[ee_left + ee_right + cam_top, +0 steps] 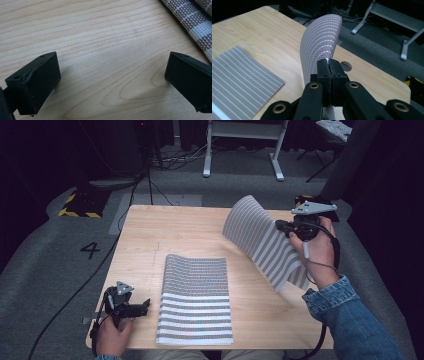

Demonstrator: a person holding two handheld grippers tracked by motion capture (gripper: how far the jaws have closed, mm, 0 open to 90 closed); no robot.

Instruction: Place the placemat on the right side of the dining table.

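High view showed the right gripper (280,226) clenched on a lifted striped mat (262,237) beside the flat mat (196,300), left gripper (145,306) released; lowering evenly would square it.

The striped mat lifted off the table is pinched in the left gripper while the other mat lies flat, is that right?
Not quite: the right gripper pinches the lifted mat, as the right gripper view shows. The left gripper is open beside the flat mat.

There are two striped mats: one mat lying flat (195,302) on one wooden table (150,230), and one lifted mat (265,240). There are two grippers, a left gripper (145,307) and a right gripper (278,225).
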